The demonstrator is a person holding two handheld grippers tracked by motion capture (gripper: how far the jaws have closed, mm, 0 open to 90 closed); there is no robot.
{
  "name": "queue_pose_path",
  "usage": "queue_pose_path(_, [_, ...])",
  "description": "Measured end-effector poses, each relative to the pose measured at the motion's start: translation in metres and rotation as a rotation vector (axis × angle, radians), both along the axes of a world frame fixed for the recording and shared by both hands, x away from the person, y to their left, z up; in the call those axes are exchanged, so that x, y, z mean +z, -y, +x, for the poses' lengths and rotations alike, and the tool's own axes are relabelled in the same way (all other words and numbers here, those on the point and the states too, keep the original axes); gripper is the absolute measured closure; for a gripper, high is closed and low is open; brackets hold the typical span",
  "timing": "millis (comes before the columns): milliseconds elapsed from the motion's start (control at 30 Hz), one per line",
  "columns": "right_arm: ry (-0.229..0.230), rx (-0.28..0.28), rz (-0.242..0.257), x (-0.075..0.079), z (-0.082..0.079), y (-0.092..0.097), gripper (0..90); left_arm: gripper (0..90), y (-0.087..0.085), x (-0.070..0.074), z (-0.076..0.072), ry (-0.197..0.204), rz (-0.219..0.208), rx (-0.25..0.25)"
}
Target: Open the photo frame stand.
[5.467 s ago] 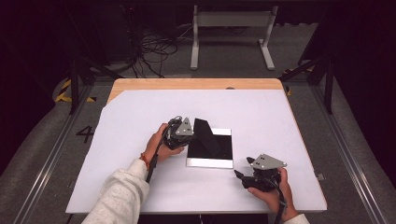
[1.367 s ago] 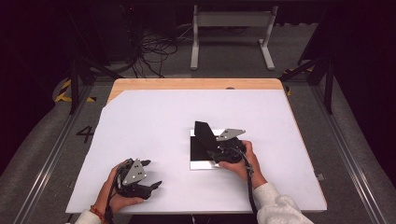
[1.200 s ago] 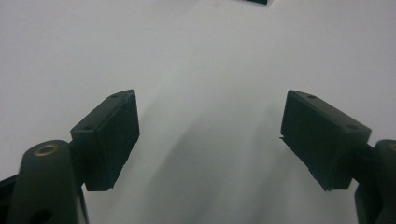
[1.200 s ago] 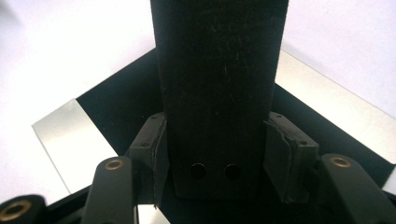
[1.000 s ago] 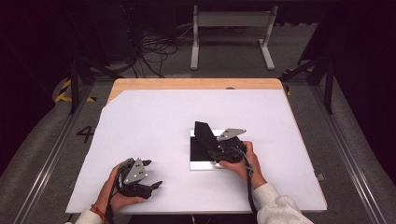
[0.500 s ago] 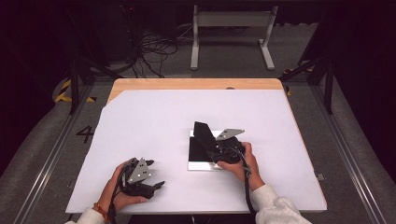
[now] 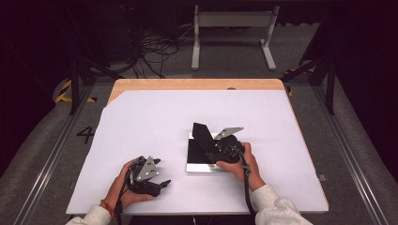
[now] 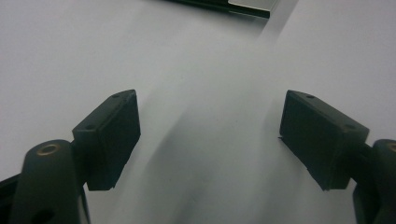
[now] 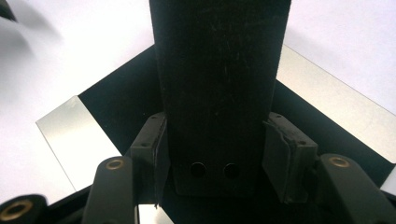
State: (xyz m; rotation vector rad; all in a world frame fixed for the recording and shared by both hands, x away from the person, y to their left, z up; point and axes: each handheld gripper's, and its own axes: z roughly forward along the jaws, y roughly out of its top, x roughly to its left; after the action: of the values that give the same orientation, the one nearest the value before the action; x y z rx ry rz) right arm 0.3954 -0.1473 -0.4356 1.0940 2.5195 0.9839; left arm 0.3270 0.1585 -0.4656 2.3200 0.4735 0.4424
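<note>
Right tongs (image 9: 212,154) clamped on base of black flap (image 7: 202,136), long axis rising up and away from jaws, tilted over black-and-silver plate (image 7: 199,167) at bench (image 7: 141,117) centre. Left tongs (image 7: 162,183) wide open, empty, low near front edge, well apart, plate ahead of them. Right hand (image 7: 239,161) clearly nearer.
</note>
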Motion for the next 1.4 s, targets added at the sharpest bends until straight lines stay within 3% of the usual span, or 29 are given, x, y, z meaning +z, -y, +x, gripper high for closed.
queue_pose_path(367, [-0.064, -0.007, 0.004, 0.007, 0.003, -0.01, 46.5, 23.8, 0.018, 0.001, 0.01, 0.037, 0.014, -0.016])
queue_pose_path(833, [-0.105, -0.004, 0.017, 0.012, 0.003, -0.016, 46.5, 26.4, 0.038, 0.001, 0.015, 0.077, 0.028, -0.028])
queue_pose_path(1133, [-0.105, -0.005, 0.013, 0.013, 0.003, -0.019, 46.5, 34.4, 0.048, 0.002, 0.013, 0.125, 0.051, -0.055])
queue_pose_path(1400, [-0.133, -0.013, 0.031, 0.015, 0.004, -0.018, 46.5, 42.0, 0.055, 0.001, 0.012, 0.167, 0.073, -0.084])
